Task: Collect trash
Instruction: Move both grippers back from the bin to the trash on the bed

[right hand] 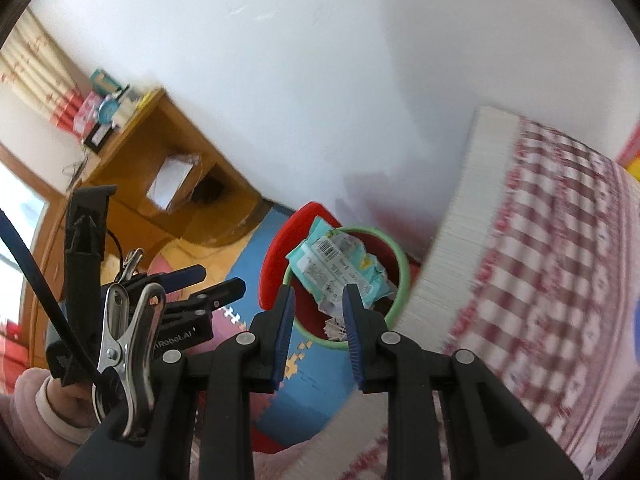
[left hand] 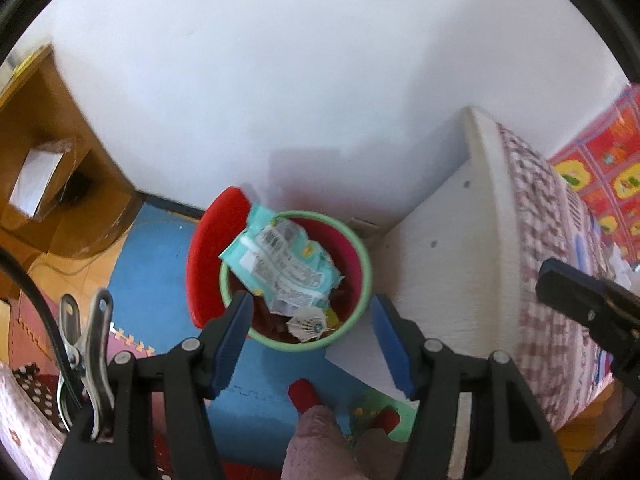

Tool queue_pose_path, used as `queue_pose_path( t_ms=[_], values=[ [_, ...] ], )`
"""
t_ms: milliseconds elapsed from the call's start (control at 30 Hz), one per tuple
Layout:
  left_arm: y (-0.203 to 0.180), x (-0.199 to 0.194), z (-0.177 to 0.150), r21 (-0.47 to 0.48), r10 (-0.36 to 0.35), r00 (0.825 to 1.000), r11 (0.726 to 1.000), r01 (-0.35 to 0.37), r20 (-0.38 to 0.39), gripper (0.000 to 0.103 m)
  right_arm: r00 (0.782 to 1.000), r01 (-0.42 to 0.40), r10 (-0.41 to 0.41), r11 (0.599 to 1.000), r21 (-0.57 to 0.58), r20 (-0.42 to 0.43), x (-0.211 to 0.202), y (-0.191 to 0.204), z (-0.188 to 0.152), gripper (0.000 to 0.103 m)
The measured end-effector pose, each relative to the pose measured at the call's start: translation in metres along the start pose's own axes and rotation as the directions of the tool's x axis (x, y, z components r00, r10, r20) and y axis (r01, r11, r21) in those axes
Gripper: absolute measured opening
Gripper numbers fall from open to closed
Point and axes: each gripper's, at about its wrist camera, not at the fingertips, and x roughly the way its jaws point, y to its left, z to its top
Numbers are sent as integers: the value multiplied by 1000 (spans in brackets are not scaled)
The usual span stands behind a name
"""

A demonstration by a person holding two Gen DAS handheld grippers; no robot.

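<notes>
A small red bin with a green rim (left hand: 362, 300) and an open red lid (left hand: 212, 256) stands on the blue floor mat beside the bed. A crumpled teal and white wrapper (left hand: 280, 268) lies on top of the trash in it. My left gripper (left hand: 312, 340) is open and empty, just above the bin's near rim. In the right wrist view, the bin (right hand: 404, 280) holds the same wrapper (right hand: 340, 268). My right gripper (right hand: 318, 332) is open and empty above the bin's near edge. The left gripper (right hand: 216, 284) also shows at the left there.
A white bed frame (left hand: 452, 240) with a checked cover (left hand: 536, 248) is close on the right of the bin. A wooden cabinet (left hand: 60, 176) stands at the left by the white wall. Foam puzzle mats (left hand: 132, 344) cover the floor. My slippered foot (left hand: 316, 436) is below.
</notes>
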Motion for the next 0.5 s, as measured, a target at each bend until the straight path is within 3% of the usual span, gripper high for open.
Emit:
queue_pose_path(
  t_ms=[500],
  values=[
    [-119, -34, -2, 205, -56, 998, 977, 50, 23, 64, 981, 81, -107, 984, 158, 163, -112, -66, -53, 26]
  ],
)
